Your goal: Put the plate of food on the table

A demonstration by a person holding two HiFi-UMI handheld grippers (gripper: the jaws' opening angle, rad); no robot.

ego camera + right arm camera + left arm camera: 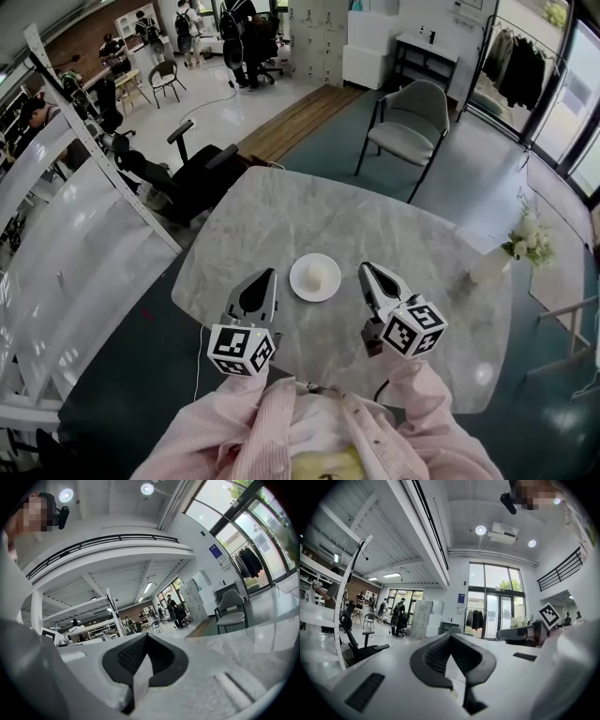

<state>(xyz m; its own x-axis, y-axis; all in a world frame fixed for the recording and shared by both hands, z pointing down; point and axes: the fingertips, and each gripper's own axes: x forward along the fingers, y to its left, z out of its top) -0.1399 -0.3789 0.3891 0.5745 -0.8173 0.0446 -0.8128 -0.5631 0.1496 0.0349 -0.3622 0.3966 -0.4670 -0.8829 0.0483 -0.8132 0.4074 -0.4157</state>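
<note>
A small white plate (pixel 300 284) lies on the round marble table (pixel 281 220), near its front middle. A pale lump of food (pixel 316 275) sits on the plate. My left gripper (pixel 270 274) hovers just left of the plate and my right gripper (pixel 366 269) just right of it, both clear of the plate with their tips pointing away from me. Each one's jaws are shut with nothing between them. In the left gripper view the left gripper (pixel 451 637) points up into the room, and in the right gripper view the right gripper (pixel 146 637) does too. Neither view shows the plate.
A vase of white flowers (pixel 514 248) stands at the table's right edge. A grey chair (pixel 410 122) is beyond the far side and a black office chair (pixel 192 173) at the far left. White shelving (pixel 56 234) runs along the left.
</note>
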